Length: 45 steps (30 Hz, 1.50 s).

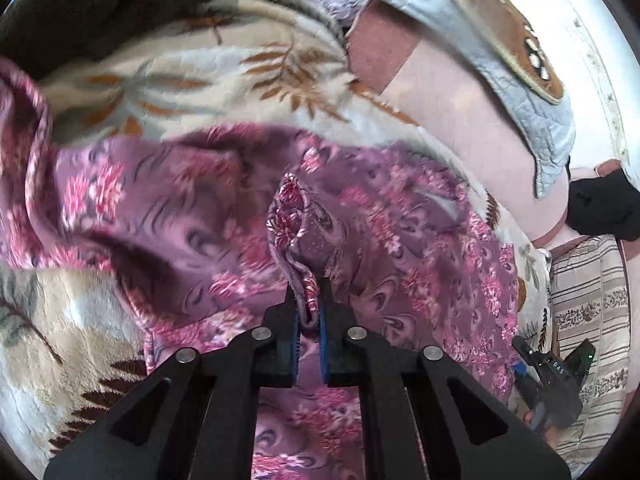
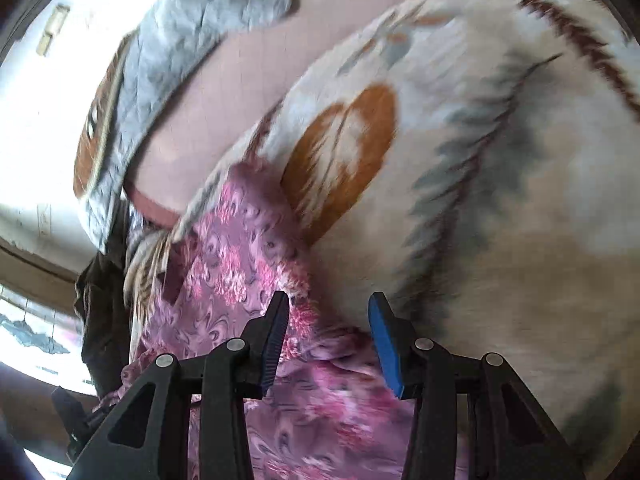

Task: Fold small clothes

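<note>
A purple garment (image 1: 208,208) with pink flowers lies spread on a cream leaf-print blanket (image 1: 192,64). My left gripper (image 1: 309,300) is shut on a bunched edge of the garment (image 1: 296,232) and lifts it a little. In the right wrist view the same garment (image 2: 240,264) runs under my right gripper (image 2: 328,308), which is open, with the cloth's edge between its fingers, just above the blanket (image 2: 500,160). The right gripper also shows in the left wrist view (image 1: 548,384) at the garment's right edge.
A pale blue quilted cushion (image 1: 516,80) with a brown patch lies on a pink sheet (image 1: 452,112) behind the blanket. A striped pillow (image 1: 592,320) is at the right. Dark cloth (image 1: 100,4) sits at the far left, and more (image 2: 100,312) near a window.
</note>
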Each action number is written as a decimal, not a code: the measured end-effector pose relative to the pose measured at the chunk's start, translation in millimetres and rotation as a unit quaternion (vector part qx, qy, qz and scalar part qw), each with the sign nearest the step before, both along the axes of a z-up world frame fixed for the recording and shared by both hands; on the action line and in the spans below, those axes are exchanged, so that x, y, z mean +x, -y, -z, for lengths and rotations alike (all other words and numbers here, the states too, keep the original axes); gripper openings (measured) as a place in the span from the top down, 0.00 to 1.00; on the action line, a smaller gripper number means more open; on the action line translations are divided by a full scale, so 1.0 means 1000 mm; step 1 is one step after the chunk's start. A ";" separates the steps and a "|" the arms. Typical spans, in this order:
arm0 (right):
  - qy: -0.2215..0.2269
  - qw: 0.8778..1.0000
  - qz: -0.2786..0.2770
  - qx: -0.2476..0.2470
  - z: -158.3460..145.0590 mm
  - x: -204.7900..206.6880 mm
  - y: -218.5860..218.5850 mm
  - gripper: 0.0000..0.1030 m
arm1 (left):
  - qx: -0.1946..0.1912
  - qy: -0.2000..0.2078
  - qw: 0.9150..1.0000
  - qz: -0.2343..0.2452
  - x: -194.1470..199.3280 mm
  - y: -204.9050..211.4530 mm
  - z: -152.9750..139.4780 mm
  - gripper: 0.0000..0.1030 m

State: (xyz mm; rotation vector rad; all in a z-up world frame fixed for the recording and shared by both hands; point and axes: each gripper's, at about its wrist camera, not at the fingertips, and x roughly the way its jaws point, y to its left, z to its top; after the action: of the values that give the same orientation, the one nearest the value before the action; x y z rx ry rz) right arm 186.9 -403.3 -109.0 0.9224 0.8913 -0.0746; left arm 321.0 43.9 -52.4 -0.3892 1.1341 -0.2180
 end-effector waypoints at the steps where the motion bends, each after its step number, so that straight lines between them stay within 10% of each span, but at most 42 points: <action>1: 0.005 1.000 -0.006 -0.028 -0.006 0.000 -0.006 0.92 | 0.002 -0.004 1.000 0.000 0.000 0.000 0.004 0.94; 9: -0.016 0.993 0.002 -0.114 -0.012 -0.007 -0.014 0.87 | 0.028 0.000 1.000 0.012 -0.013 -0.004 0.004 0.88; 14: 0.065 0.987 -0.019 -0.146 -0.052 -0.006 -0.033 0.79 | -0.002 0.030 1.000 0.009 -0.014 -0.003 -0.017 0.84; 19: -0.017 0.987 -0.084 -0.138 -0.003 0.023 -0.065 0.76 | 0.058 -0.002 0.998 0.030 0.008 0.027 0.024 0.82; 24: 0.026 0.983 -0.089 -0.158 -0.028 0.023 -0.093 0.74 | 0.053 0.013 0.997 0.046 -0.001 0.023 0.010 0.79; 33: 0.056 0.975 -0.196 -0.088 -0.025 0.074 -0.205 0.73 | 0.034 0.037 0.998 -0.043 -0.007 -0.094 -0.030 0.62; 37: 0.089 0.962 -0.186 -0.178 -0.020 0.059 -0.233 0.69 | 0.062 0.035 0.991 -0.112 0.006 -0.178 -0.050 0.61; 45: 0.089 0.962 -0.186 -0.179 -0.022 0.059 -0.232 0.68 | 0.112 0.002 0.980 -0.162 0.060 -0.240 -0.078 0.38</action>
State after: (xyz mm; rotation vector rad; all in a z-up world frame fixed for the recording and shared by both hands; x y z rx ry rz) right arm 245.9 -171.0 -87.2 0.4078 0.8364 0.1653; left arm 380.6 284.4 25.2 -0.3662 1.0614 0.1931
